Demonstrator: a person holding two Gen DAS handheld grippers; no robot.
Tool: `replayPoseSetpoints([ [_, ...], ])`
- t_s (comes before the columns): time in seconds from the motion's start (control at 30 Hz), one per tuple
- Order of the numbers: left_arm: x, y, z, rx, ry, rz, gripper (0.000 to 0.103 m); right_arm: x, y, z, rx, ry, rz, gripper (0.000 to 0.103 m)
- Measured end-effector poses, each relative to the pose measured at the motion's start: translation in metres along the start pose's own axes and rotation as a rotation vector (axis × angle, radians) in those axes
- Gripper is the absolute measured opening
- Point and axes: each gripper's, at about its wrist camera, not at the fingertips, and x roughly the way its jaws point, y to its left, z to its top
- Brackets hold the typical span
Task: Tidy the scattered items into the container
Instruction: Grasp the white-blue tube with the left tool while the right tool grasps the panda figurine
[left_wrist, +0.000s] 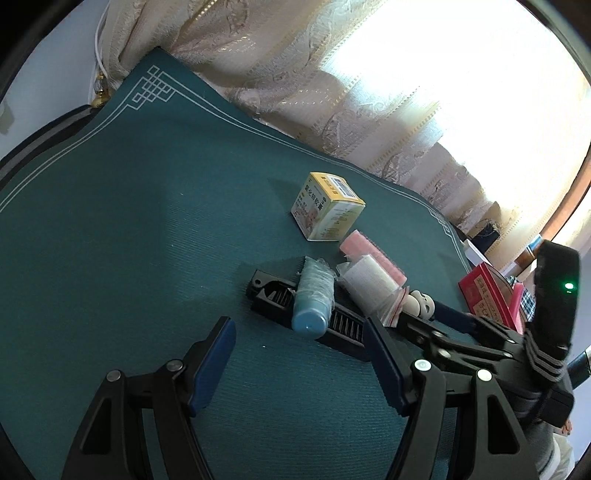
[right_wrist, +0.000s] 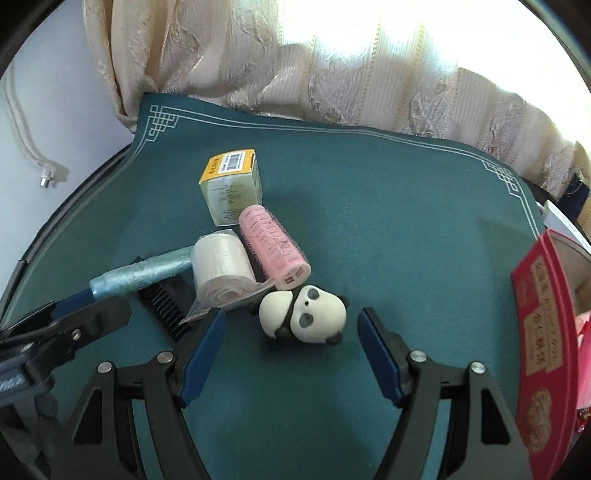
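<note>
On the green mat lie a yellow box (right_wrist: 231, 184), a pink hair roller (right_wrist: 273, 251), a white gauze roll in a plastic bag (right_wrist: 223, 271), a light blue wrapped tube (right_wrist: 142, 275), a black comb (right_wrist: 166, 304) and a panda toy (right_wrist: 303, 312). My right gripper (right_wrist: 291, 345) is open, its fingers either side of the panda and just short of it. My left gripper (left_wrist: 301, 354) is open and empty, just in front of the blue tube (left_wrist: 312, 299) lying across the comb (left_wrist: 328, 319). The red container (right_wrist: 546, 339) stands at the right edge.
The yellow box (left_wrist: 325, 206), pink roller (left_wrist: 373, 258), gauze roll (left_wrist: 369, 288) and panda (left_wrist: 421, 304) also show in the left wrist view, with the red container (left_wrist: 487, 295) behind the right gripper's body. Curtains hang behind the table. A white plug (right_wrist: 50, 177) hangs at the left.
</note>
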Motion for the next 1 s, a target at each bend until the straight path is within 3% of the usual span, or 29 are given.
replayPoseSetpoints([
  [0.07, 0.001, -0.001, 0.000, 0.002, 0.000, -0.005, 0.073, 0.001, -0.005, -0.001, 0.024, 0.004, 0.009, 0.051],
  [0.3, 0.002, -0.006, -0.001, 0.032, -0.006, 0.009, 0.073, -0.013, -0.025, -0.007, 0.098, -0.046, 0.026, 0.052],
  [0.67, 0.027, -0.041, 0.014, 0.199, 0.017, 0.101, 0.072, -0.025, -0.038, -0.006, 0.138, -0.086, 0.028, 0.052],
  [0.73, 0.033, -0.044, 0.016, 0.224, 0.030, 0.107, 0.048, -0.028, -0.038, -0.006, 0.139, -0.094, 0.034, 0.052],
  [0.83, 0.032, -0.041, 0.016, 0.226, 0.014, 0.112, 0.028, -0.033, -0.035, -0.006, 0.128, -0.109, 0.035, 0.052],
  [0.87, 0.031, -0.040, 0.017, 0.217, 0.012, 0.100, 0.023, -0.034, -0.033, -0.006, 0.123, -0.114, 0.035, 0.052],
  [1.0, 0.022, -0.032, 0.015, 0.172, -0.012, 0.077, 0.023, -0.037, -0.030, -0.005, 0.108, -0.126, 0.029, 0.052],
])
